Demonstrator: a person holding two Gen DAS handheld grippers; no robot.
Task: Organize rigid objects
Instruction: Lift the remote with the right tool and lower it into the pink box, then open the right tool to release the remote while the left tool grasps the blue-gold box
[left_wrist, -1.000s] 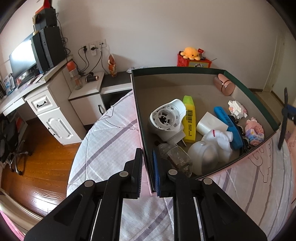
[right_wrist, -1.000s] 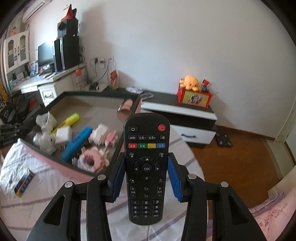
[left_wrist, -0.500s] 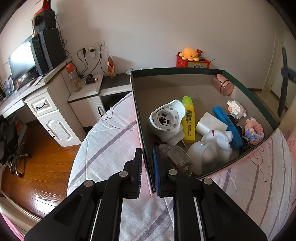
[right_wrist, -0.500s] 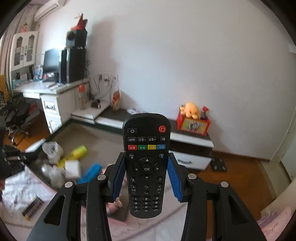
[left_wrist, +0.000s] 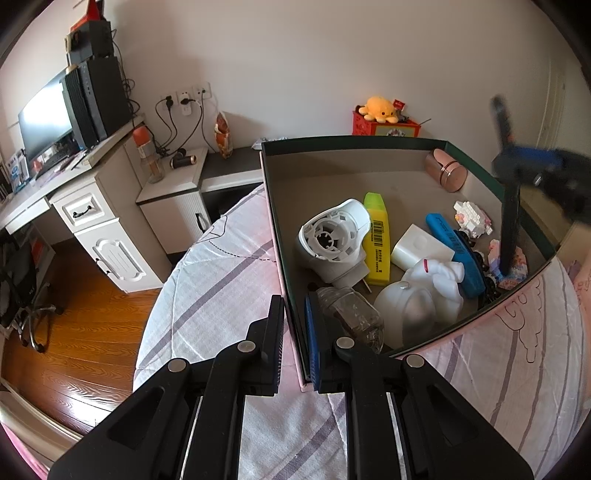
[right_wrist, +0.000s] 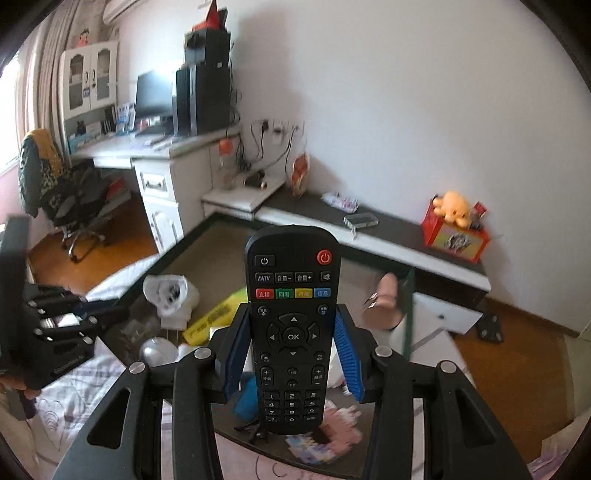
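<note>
Two grippers at work, one carrying, one steadying. Step in hand, by judgement: bringing the remote (right_wrist: 291, 332) over to the box (left_wrist: 369, 142) for placing among the rest

- right gripper (right_wrist: 293, 354): clamped on remote across its mid-body, blue pads (right_wrist: 349, 365) pressed to both long edges, button face to the camera, power-button end pointing away
- seen from the left wrist: right gripper (left_wrist: 532, 173) blurred above the box's far-right rim, remote hanging edge-on below it over the right side of the box interior
- left gripper (left_wrist: 295, 332): nearly closed, pinching the box's near-left wall, one finger outside the wall, blue-padded finger inside; apparently bracing the box
- box sits on a striped bedsheet (left_wrist: 221, 295); inside, near the left wall, a white hair-dryer body (left_wrist: 332, 236) and yellow highlighter (left_wrist: 378, 236); toward the centre a white block (left_wrist: 421, 247) and blue case (left_wrist: 454, 251); at the far-right corner a pink cylinder (left_wrist: 445, 171)
- bare floor of box only along the far wall, behind the highlighter

Next move, by judgement: lower remote toward that bare stretch or lay flat atop the clutter, tip it closer to level, then release; needs care not to snag the box rim or knock the pink cylinder

Pose: both grippers angled downward toward the box; right one blurred in both views
</note>
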